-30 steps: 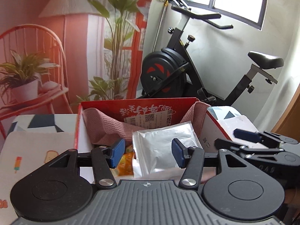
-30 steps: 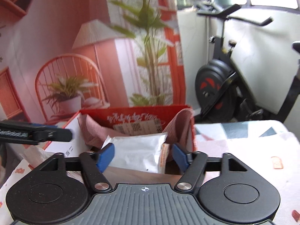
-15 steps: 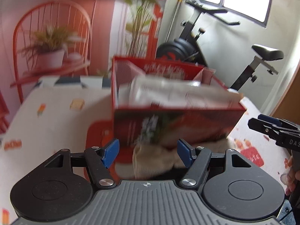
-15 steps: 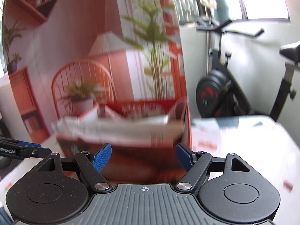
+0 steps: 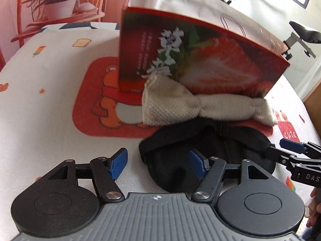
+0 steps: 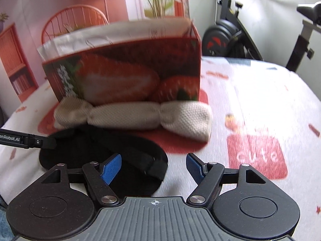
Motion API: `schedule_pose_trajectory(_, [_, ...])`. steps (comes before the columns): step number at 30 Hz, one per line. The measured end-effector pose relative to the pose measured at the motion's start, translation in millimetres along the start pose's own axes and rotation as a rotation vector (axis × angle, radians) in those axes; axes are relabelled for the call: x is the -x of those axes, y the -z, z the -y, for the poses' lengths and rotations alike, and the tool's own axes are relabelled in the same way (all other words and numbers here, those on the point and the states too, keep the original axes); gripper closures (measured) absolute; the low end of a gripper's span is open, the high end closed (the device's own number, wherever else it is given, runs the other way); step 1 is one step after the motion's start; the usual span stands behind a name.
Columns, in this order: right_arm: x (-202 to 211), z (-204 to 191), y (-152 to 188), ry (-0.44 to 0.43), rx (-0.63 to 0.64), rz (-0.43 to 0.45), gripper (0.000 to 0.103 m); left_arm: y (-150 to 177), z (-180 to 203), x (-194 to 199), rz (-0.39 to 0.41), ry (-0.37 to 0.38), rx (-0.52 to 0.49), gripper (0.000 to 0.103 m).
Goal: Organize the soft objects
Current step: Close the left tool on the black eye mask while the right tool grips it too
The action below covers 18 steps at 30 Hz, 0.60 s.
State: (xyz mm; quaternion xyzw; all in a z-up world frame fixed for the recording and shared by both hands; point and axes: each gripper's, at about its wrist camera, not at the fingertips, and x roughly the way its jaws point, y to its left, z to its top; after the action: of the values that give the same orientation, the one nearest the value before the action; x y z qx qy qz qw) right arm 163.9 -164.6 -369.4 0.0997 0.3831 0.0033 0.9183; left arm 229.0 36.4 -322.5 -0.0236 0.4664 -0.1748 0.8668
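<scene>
Left gripper (image 5: 158, 163): jaws apart, nothing pressed; left end of black eye mask (image 5: 202, 146) lies between the blue pads, no contact seen. Right gripper (image 6: 153, 165): jaws apart and closing, pads bare; the mask's right end (image 6: 104, 152) sits by its left pad. Mask flat on the white printed tablecloth (image 5: 40, 104). Just behind, touching it: beige knit cloth (image 6: 132, 117), rolled, on red bear mat (image 5: 94, 100), against the front of the red strawberry box (image 6: 128, 70). White bag (image 6: 112, 33) pokes above the box rim
</scene>
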Motion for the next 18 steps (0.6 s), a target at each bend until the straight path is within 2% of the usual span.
schedule_pose_trajectory(2, [-6, 1, 3, -0.008, -0.019, -0.031, 0.036, 0, 2, 0, 0.007, -0.011, -0.016, 0.034])
schedule_pose_trajectory(6, [-8, -5, 4, -0.022, -0.003, -0.025, 0.036, 3, 5, 2, 0.016, -0.025, -0.022, 0.035])
schedule_pose_trajectory(9, [-9, -12, 4, -0.045, 0.012, -0.026, 0.045, 5, 7, 3, 0.023, -0.031, -0.031, 0.05])
schedule_pose_trajectory(12, [-13, -17, 0, -0.044, 0.024, -0.029, 0.058, 9, 13, 5, 0.029, -0.051, -0.048, 0.068])
schedule_pose_trajectory(13, [-13, -17, -2, -0.045, 0.023, -0.03, 0.067, 12, 14, 4, 0.033, -0.055, -0.048, 0.078])
schedule_pose_trajectory(14, [-13, -16, -4, -0.044, 0.02, -0.034, 0.078, 12, 13, 6, 0.038, -0.052, -0.042, 0.082])
schedule_pose_trajectory(17, [-11, -13, -9, -0.042, 0.0, -0.027, 0.091, 10, 7, 10, 0.063, -0.054, -0.018, 0.09])
schedule_pose_trajectory(18, [-8, -12, -10, -0.042, 0.0, -0.015, 0.092, 9, 6, 13, 0.078, -0.062, -0.015, 0.091])
